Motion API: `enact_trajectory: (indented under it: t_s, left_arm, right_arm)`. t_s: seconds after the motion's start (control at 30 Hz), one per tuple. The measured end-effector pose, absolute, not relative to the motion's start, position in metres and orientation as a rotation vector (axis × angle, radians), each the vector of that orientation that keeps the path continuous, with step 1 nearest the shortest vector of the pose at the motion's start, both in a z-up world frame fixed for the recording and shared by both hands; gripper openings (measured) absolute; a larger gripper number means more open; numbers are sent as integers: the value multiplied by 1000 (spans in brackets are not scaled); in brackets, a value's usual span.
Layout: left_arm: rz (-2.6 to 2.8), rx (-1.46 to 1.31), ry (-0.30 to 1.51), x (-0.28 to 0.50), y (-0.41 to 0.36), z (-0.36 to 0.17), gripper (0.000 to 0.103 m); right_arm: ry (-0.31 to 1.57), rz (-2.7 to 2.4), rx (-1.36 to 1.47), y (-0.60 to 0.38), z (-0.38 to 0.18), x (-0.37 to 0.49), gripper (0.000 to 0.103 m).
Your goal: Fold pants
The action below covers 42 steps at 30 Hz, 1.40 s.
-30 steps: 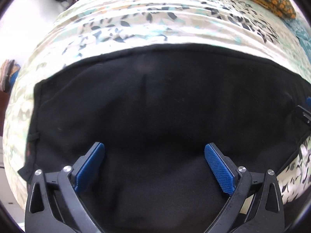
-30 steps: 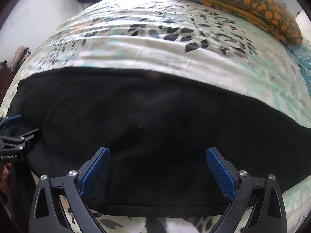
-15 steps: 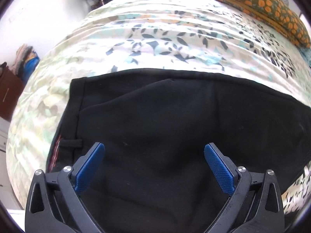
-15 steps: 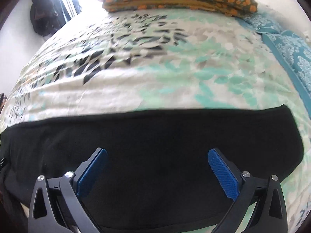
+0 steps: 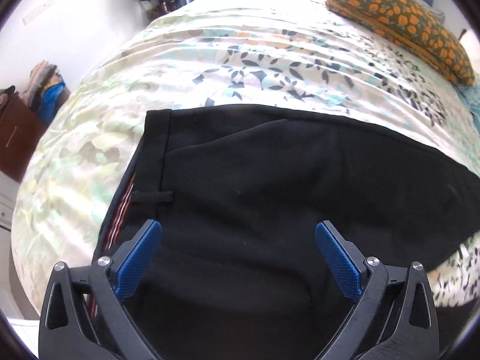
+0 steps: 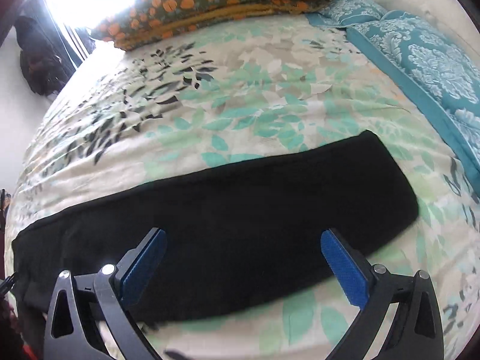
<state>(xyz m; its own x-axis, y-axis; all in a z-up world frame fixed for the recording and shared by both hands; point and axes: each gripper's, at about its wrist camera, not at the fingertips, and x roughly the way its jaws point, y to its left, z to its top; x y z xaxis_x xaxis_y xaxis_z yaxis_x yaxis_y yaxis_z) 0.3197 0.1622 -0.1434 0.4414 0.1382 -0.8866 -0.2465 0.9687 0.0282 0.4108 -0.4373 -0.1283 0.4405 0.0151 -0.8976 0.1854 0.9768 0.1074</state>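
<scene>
A bed (image 5: 270, 60) with a leafy cover fills both views. An orange flower pillow (image 6: 216, 3) lies at the far end, and a blue patterned blanket (image 6: 426, 60) runs along one side. A white wall (image 5: 75, 15) and a pile of clothes (image 5: 45, 90) sit off to the left.

The black pants (image 5: 270, 195) lie flat and long across the bed. A second ago they filled each view; now more bed shows, and the waistband (image 5: 153, 150) and the leg end (image 6: 390, 186) can be seen.

The left tongs (image 5: 238, 258) are wide apart above the pants, holding nothing. The right tongs (image 6: 241, 267) are wide apart too, also empty.
</scene>
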Motion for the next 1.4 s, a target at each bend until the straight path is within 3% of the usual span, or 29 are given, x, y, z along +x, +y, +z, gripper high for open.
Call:
enact_trajectory:
  t_s: [0.23,0.4,0.47,0.57,0.7,0.93,1.4]
  left_arm:
    - [71,-99,1111,209,119,-138,102]
    - [77,5,1168,163,90,-187,103]
    - [83,49,1121,155,84,-184,103]
    - [76,2,1094,148,92,-167,102]
    - [122,-36,1079,136,115,-163,102]
    - [138,-9,1106,139,120,-182,103]
    - [171,15,1116,146,116,-186,103]
  right_arm:
    - [1103,-213,200,-412,-82,204,103]
    - [1227,-199,243,-365,-145,113,103]
    - [1304,-229,180,-351,-170,112,103]
    - [1145,-213,142,-331,-135,111,102]
    - [1099,-154,170,-293,-117,97,103]
    - [1194,-38,-18,-224,-175,89,103]
    - [1119,-1,-4,-228,-176,85,103]
